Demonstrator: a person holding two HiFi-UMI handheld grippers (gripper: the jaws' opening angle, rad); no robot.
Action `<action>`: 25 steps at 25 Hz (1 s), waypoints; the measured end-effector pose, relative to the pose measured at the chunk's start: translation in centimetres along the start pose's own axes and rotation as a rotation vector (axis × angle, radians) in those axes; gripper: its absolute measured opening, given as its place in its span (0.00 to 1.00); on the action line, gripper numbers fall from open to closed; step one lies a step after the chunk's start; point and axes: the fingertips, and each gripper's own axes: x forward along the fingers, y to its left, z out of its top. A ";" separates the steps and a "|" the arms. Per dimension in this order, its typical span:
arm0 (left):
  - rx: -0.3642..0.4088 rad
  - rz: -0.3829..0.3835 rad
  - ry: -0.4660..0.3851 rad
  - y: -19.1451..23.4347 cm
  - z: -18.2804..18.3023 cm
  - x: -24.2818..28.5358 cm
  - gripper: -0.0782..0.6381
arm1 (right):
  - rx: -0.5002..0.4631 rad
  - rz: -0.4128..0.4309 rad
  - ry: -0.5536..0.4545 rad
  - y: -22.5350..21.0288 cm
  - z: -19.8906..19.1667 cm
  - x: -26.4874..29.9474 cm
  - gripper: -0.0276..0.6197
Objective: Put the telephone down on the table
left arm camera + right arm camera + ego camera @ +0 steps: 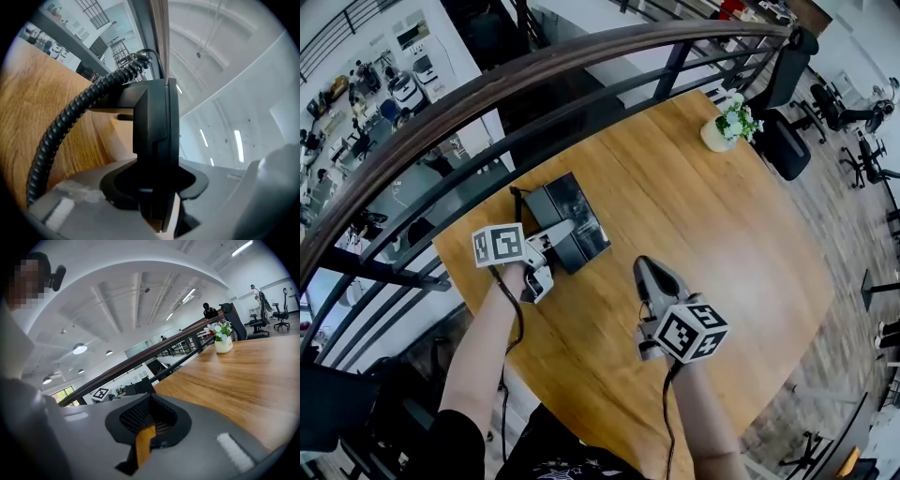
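- Item under task: black hard-plastic desk telephone (572, 220), at 10 o'clock on the honey-coloured wooden table (712, 225), close to its edge. Whether its underside rests on the wood or hangs just above cannot be settled.
- Left gripper (555, 236): jaws narrowed and clamped on an upright black edge of the telephone. A black coiled cord (70, 126) trails from the telephone toward 10 o'clock.
- Right gripper (653, 274): jaws closed together with nothing between them, at 5 o'clock of the telephone and apart from it.
- Handling, as judged: rigid shell, moderate weight, glossy and liable to slip. The springy cord may tug. The thick body edge is the sound place to grip, never the cord.
- Surface: flat, hard, bare wood. A small white pot of green-and-white flowers (731, 124) stands at 1 o'clock, well apart.
- Room: a dark curved metal railing (534, 66) borders the table from 9 to 12 o'clock, with a lower floor visible beyond. Black office chairs (783, 112) stand at 2 o'clock.
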 end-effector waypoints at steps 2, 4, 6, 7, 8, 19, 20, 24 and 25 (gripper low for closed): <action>0.004 0.015 0.006 0.1 -0.1 0.1 0.36 | 0.007 -0.001 -0.008 -0.1 0.1 -0.2 0.05; 0.002 0.020 0.005 0.2 0.0 0.0 0.36 | 0.012 0.000 -0.014 0.0 0.4 -0.5 0.05; -0.004 0.035 0.001 0.3 0.1 0.1 0.36 | 0.013 0.000 -0.017 -0.1 0.4 -0.7 0.05; -0.009 0.047 -0.001 0.4 0.0 0.1 0.37 | 0.013 -0.001 -0.017 -0.1 0.4 -0.8 0.05; -0.012 0.061 -0.003 0.6 0.0 0.1 0.38 | 0.015 -0.002 -0.016 -0.1 0.3 -1.0 0.05; -0.002 0.180 0.035 0.6 -0.4 0.8 0.67 | 0.015 -0.008 -0.020 -0.1 0.3 -2.0 0.05; 0.005 0.202 0.033 0.7 -0.1 0.7 0.67 | 0.016 -0.007 -0.020 -0.1 0.2 -1.9 0.05; -0.003 0.218 0.019 0.3 0.8 -0.2 0.70 | 0.016 -0.002 -0.019 0.4 0.0 -1.8 0.05; -0.004 0.223 0.016 0.2 0.9 -0.5 0.70 | 0.016 0.000 -0.019 0.5 0.0 -1.8 0.05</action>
